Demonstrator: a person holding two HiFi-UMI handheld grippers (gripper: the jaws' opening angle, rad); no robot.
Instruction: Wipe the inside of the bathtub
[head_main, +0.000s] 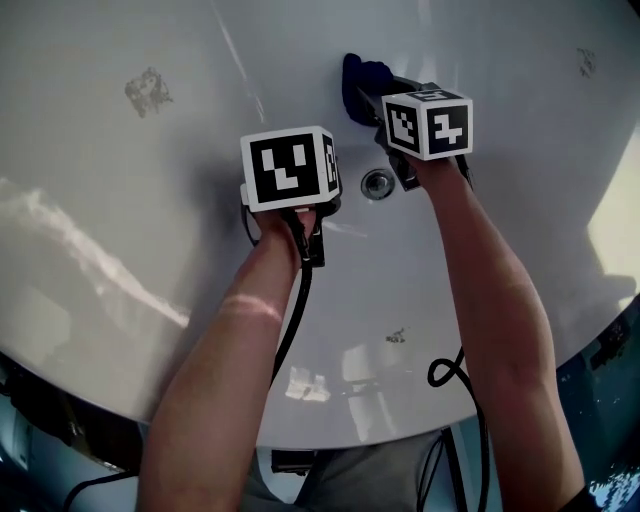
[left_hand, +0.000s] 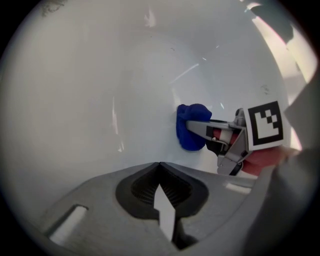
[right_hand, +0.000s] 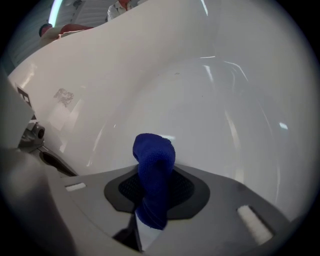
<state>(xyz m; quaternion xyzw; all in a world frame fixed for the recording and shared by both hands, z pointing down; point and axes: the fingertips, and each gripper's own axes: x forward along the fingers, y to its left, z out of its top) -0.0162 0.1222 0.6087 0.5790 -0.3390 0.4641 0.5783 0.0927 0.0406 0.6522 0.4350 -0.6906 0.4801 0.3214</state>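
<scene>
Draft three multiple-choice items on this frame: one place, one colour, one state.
1. In the head view the drain lies: A) between the two tongs; B) left of both; C) right of both.
2. The cloth is: A) yellow; B) blue; C) white.
3. The left tongs are: A) wide open; B) shut on the cloth; C) shut, empty.
Answers: 1 A, it sits between them; 2 B, it is blue in every view; 3 C, their tips meet with nothing between, while the right tongs grip the cloth.
</scene>
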